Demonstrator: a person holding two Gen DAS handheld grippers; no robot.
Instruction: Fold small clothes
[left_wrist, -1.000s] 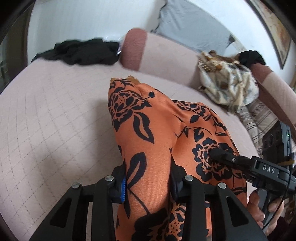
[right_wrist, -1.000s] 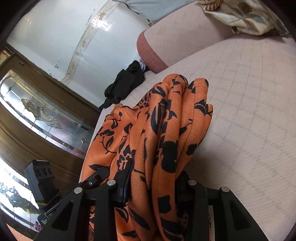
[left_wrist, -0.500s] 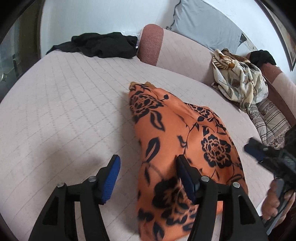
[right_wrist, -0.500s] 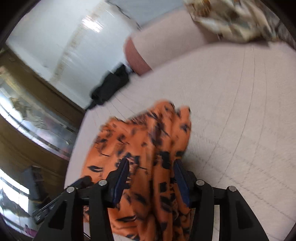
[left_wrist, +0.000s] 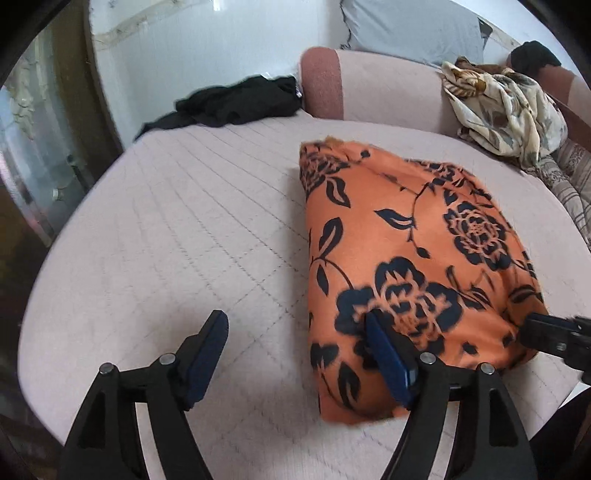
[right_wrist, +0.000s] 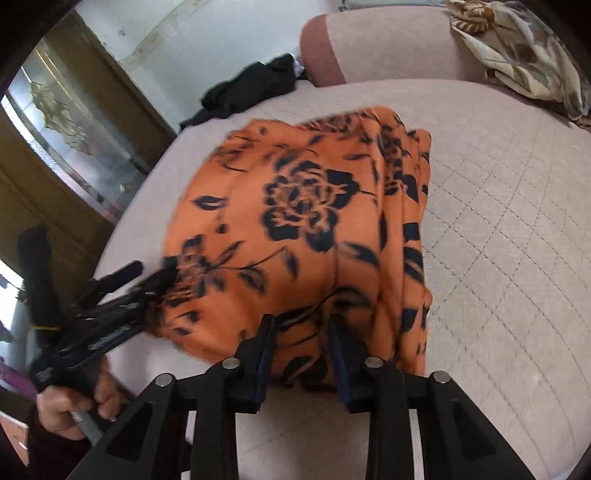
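Observation:
A folded orange cloth with black flowers (left_wrist: 410, 258) lies on the pale pink quilted bed (left_wrist: 166, 240). My left gripper (left_wrist: 295, 343) is open and empty, low over the bed, its right finger (left_wrist: 388, 354) at the cloth's near left edge. In the right wrist view the same cloth (right_wrist: 306, 236) lies ahead. My right gripper (right_wrist: 301, 332) is partly open at the cloth's near edge, with fabric between the jaws but not pinched. The left gripper (right_wrist: 147, 284) shows there at the cloth's left edge.
A black garment (left_wrist: 236, 103) lies at the bed's far left. A pink bolster (left_wrist: 369, 88) runs along the back with a grey pillow (left_wrist: 413, 29) behind. A cream patterned cloth (left_wrist: 506, 107) is heaped at the far right. A wooden glass-panelled cabinet (right_wrist: 66, 136) stands left.
Both grippers held the cloth raised a second ago. They have let go, the cloth has dropped flat on the bed, and both grippers have pulled back and opened.

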